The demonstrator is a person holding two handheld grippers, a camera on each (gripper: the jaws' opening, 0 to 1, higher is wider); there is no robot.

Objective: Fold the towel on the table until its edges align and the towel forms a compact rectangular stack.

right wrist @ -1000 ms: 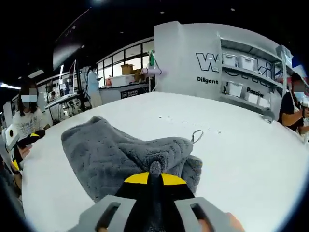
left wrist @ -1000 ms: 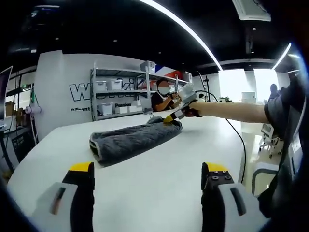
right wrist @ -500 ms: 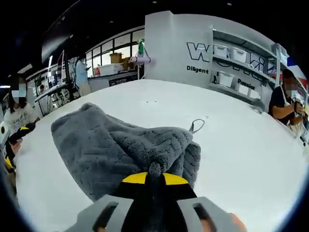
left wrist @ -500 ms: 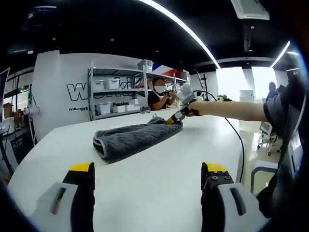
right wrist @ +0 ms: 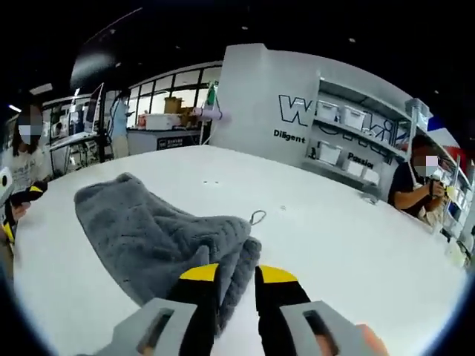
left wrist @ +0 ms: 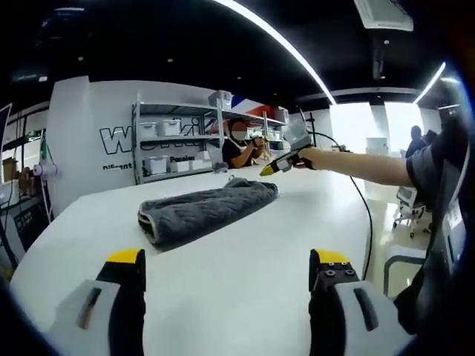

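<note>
While the left gripper (left wrist: 226, 278) is hovering low over the white surface (left wrist: 245, 259) with its fingers spread wide and holding nothing, the grey towel (left wrist: 204, 208) is lying well ahead of them as a long folded bundle. Further right, the right gripper (right wrist: 237, 285) is lifting away from the towel's far end; its fingers, clamped on that corner half a second ago, are now slightly parted and empty, with the towel just ahead and to their left. That release suggests this fold is laid down, though the edges are looking uneven.
</note>
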